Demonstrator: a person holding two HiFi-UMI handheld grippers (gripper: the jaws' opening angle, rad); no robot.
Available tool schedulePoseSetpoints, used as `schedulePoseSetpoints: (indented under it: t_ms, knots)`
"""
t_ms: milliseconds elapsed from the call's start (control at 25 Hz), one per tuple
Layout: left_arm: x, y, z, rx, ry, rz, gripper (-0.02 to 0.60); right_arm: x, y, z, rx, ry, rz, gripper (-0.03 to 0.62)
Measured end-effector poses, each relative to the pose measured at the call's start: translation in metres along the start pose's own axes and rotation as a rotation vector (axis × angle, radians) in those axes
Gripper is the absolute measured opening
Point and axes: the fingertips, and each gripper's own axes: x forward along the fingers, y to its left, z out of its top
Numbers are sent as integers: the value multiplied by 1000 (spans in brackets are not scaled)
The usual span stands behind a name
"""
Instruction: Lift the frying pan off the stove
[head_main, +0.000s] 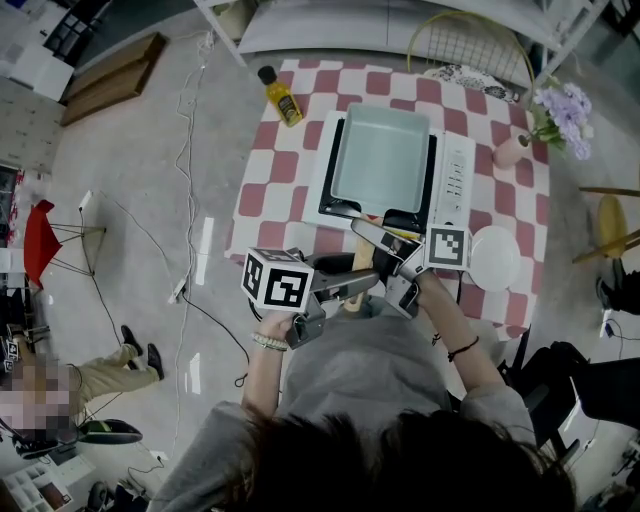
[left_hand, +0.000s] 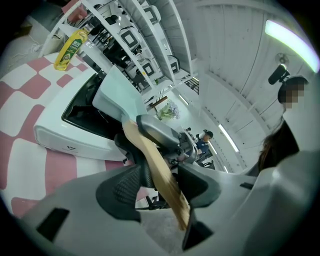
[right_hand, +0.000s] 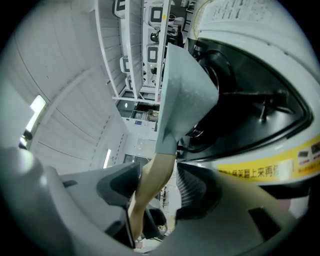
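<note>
Frying pan, square, pale grey-green with smooth matt walls, seated flat on the white induction stove, which stands on a red-and-white check tablecloth. Its wooden handle, flat and tapered, projects toward the person past the stove's near edge. Left gripper: jaws apart, the handle running between them with a gap at the textured pad. Right gripper: jaws likewise apart, astride the handle nearer the pan, ribbed pad clear of the wood. Handling, as judged: rigid metal body, moderately heavy, weight far ahead of the grip, so it should tend to droop. The smooth wood may slip or roll. Best hold: the handle, clamped firmly close to the pan.
</note>
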Motion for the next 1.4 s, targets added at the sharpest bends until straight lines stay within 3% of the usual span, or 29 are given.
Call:
schedulePoseSetpoints:
  t_ms: [280,1400]
  knots:
    - [3,-6,0,16,21,-42,202,2,5,0,-3,9,38,213]
    - [2,-9,3,84,-6,-40,201,2,8,2,23,7,64,202]
